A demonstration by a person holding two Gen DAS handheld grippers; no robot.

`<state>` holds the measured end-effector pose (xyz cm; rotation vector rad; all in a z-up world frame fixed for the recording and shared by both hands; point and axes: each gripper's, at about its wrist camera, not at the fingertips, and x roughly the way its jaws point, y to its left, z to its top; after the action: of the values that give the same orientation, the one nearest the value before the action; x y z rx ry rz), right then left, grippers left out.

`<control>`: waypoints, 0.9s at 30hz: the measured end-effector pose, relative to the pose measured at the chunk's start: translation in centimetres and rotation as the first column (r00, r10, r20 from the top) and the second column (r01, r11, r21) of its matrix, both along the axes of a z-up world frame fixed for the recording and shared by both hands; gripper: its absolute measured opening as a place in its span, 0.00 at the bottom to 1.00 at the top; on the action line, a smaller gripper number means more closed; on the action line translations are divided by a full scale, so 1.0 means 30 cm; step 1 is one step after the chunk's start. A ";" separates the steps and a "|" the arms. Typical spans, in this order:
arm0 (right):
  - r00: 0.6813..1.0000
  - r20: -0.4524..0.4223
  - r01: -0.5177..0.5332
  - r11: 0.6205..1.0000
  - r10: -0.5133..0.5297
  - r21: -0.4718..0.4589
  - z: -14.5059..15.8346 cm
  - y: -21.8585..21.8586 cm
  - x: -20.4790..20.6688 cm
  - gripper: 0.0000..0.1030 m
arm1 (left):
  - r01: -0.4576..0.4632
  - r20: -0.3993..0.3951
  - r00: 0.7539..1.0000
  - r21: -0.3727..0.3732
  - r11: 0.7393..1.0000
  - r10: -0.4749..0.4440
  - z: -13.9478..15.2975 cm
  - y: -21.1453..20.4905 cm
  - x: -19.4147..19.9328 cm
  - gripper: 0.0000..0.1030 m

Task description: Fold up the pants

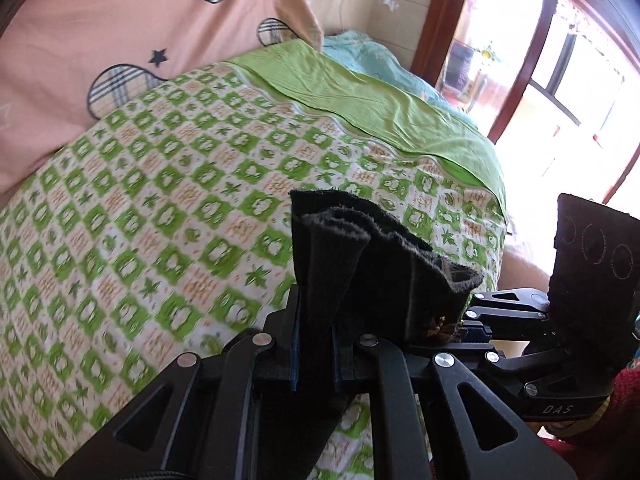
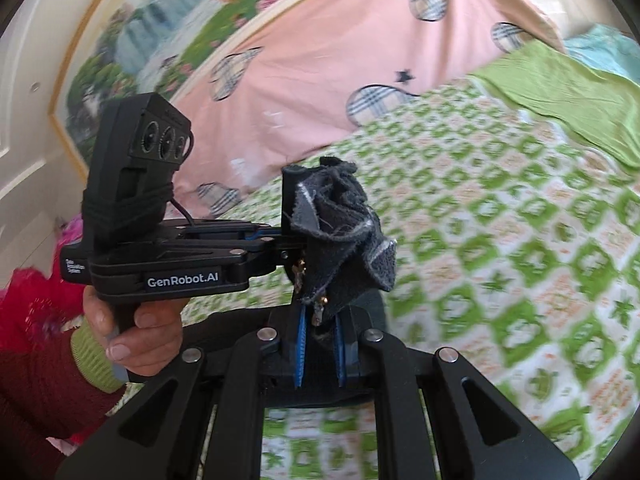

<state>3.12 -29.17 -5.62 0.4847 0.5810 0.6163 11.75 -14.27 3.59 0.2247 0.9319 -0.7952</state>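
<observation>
The bed (image 1: pixel 140 240) with its green and white checked cover fills most of both views, and a pink sheet (image 1: pixel 120 32) with plaid shapes stands at its far side, toward 11 o'clock. A plain green cloth (image 1: pixel 360 96) lies over the far part of the bed, toward 1 o'clock in the left wrist view.

The pants (image 1: pixel 360 264), of dark fuzzy cloth, are lifted above the bed and bunched between both tools. In the left wrist view the cloth stands up from the left tool (image 1: pixel 316 352) toward 12 o'clock and spreads toward 3 o'clock, where the right tool (image 1: pixel 460 322) enters from the side. The left tool's jaws are pressed together on a thick fold of the pants.

In the right wrist view the right tool (image 2: pixel 320 344) likewise pinches the pants (image 2: pixel 340 224) between its blue pads (image 2: pixel 301 344), and the left tool (image 2: pixel 294 252) comes in from 9 o'clock, held by the person's left hand (image 2: pixel 136 332). The long axis of the pants cannot be told, because the cloth is crumpled.
</observation>
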 end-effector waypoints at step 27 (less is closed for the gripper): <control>0.919 -0.087 -0.395 0.902 0.385 -0.175 -0.144 0.481 0.011 0.15 | -0.399 -0.110 0.912 -0.010 0.917 0.396 -0.244 0.514 -0.139 0.09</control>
<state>3.44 -14.75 -9.93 0.2024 0.7867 0.9232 7.58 1.14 -3.74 -0.0393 1.0218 -0.4458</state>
